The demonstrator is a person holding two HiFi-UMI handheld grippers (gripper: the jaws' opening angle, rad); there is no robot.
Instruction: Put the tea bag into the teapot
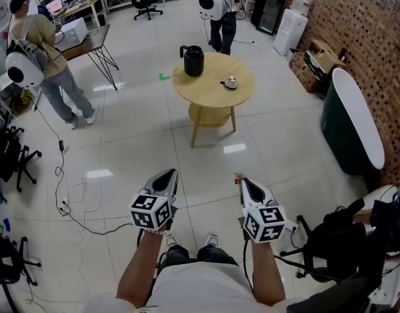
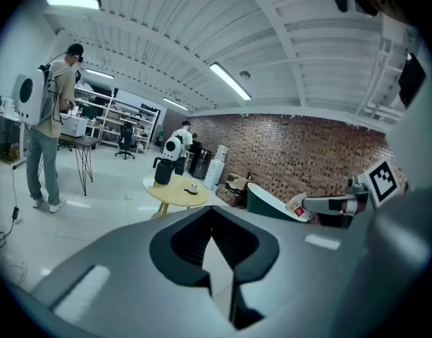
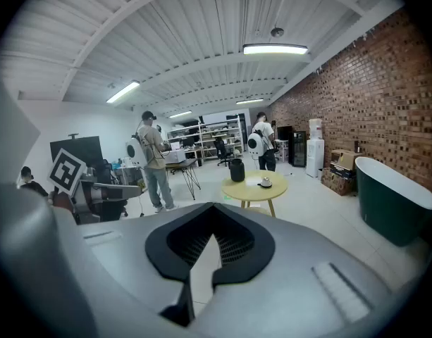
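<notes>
Head view looks down; gripper views, apparently level, share far table (image 1: 209, 89).

Floor (image 1: 206, 168) from here up to the table (image 1: 206, 91): open tile, straight run. Table top: pot (image 1: 193, 60) at far-left edge, small item (image 1: 231, 83) right of centre, apart from pot. Near edge bare, room to come in from above. Person (image 1: 220, 8) just behind far edge. Tub (image 1: 353, 119) closes the right side. Chair (image 1: 330, 240) close right, cables (image 1: 72, 204) on floor left.
</notes>
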